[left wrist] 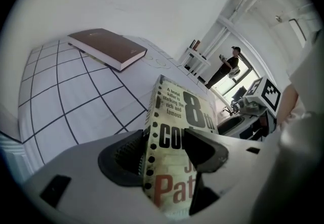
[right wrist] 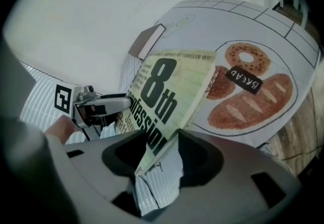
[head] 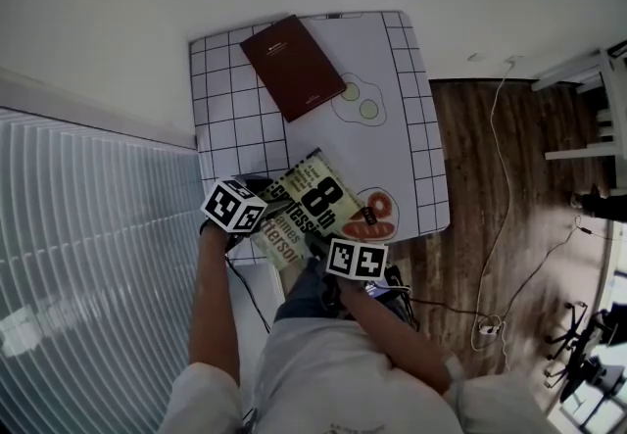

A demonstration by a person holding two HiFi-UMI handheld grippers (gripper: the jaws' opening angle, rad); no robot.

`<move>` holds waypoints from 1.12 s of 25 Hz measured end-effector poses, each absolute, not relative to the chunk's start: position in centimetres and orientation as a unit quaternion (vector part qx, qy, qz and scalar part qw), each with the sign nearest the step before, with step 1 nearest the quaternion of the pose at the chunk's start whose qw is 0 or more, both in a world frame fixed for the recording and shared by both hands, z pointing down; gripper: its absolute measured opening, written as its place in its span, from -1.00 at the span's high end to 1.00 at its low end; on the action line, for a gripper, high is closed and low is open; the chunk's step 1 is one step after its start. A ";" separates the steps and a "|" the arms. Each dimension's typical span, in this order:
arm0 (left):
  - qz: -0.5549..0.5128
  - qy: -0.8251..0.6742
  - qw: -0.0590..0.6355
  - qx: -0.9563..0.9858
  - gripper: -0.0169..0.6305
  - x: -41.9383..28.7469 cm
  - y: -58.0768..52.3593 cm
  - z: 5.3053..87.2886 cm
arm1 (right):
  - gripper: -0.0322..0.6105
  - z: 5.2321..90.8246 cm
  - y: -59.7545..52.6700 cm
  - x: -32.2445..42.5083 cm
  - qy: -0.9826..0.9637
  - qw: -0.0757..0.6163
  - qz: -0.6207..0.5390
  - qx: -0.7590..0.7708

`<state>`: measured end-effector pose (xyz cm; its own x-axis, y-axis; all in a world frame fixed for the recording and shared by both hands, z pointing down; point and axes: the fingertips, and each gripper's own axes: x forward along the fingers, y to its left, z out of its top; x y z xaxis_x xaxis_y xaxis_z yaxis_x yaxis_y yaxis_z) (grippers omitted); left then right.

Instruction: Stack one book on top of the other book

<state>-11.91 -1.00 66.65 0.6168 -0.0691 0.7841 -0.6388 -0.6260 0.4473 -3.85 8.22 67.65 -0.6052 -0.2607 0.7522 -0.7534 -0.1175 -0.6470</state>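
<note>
A paperback (head: 313,207) with a large "8th" on its cover lies at the near edge of the checked tablecloth (head: 411,128), partly overhanging it. My left gripper (head: 266,217) has the paperback's spine end (left wrist: 177,117) between its jaws (left wrist: 164,152); the pads stand wide on either side, open. My right gripper (head: 318,241) is shut on the near right corner of the paperback (right wrist: 167,91), with its pads (right wrist: 157,154) on cover and page edge. A maroon hardback (head: 294,65) lies flat at the far side of the table, also seen in the left gripper view (left wrist: 109,48).
Printed fried eggs (head: 358,99) and bread (right wrist: 253,91) mark the cloth. White slatted blinds (head: 98,226) run along the left. Wooden floor with cables (head: 500,226) and white furniture (head: 588,109) lies to the right. A person (left wrist: 230,63) stands far off.
</note>
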 end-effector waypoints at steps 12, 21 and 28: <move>0.371 -0.244 0.375 0.814 0.18 -9.5 1.4 65.2 | 0.33 65.9 7.8 0.7 -0.651 0.193 0.596 0.428; 0.337 -0.287 0.418 0.793 0.21 -9.4 2.1 63.4 | 0.36 62.1 4.8 2.3 -0.709 0.213 0.497 0.452; 0.304 -0.312 0.413 0.800 0.29 -9.4 1.2 61.3 | 0.37 58.8 1.7 2.8 -0.753 0.217 0.413 0.464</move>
<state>-9.39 1.19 61.32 0.6211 -0.2477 0.7436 -0.7494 -0.4655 0.4709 2.79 1.65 58.82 -0.4750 -0.5197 0.7101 -0.8782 0.2284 -0.4203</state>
